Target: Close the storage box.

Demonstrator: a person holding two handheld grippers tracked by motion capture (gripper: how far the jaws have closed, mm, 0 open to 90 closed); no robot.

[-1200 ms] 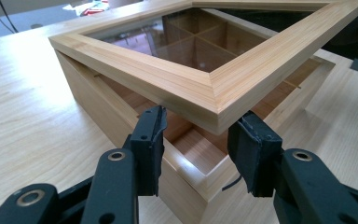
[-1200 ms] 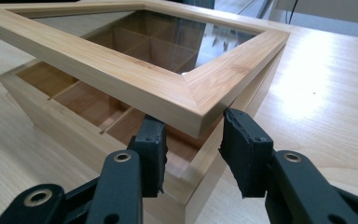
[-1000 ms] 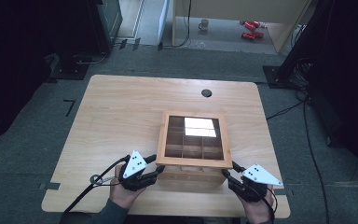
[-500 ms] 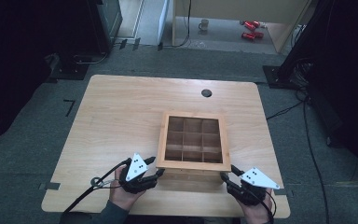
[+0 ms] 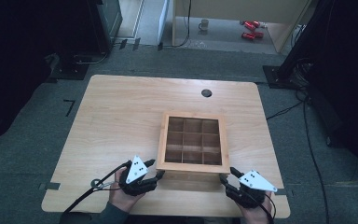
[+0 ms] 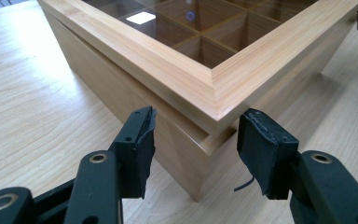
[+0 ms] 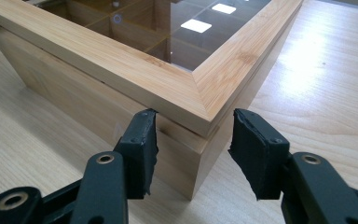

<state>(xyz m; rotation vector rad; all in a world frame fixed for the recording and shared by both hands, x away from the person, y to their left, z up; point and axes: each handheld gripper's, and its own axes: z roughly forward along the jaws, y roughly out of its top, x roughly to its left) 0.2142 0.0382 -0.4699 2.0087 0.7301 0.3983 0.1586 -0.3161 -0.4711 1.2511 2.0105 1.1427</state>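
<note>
Wooden box (image 5: 193, 142) with glass-paned lid shut, resting right of centre on the table (image 5: 121, 112), towards the near edge; left gripper (image 5: 154, 176) at near-left corner, jaws just opened, apart, astride the corner; right gripper (image 5: 227, 178) at near-right corner, likewise spread, gripping nothing.

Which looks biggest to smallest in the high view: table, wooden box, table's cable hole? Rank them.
1. table
2. wooden box
3. cable hole
The gaps in size are plain, so nearness to the camera does not change the order.
</note>
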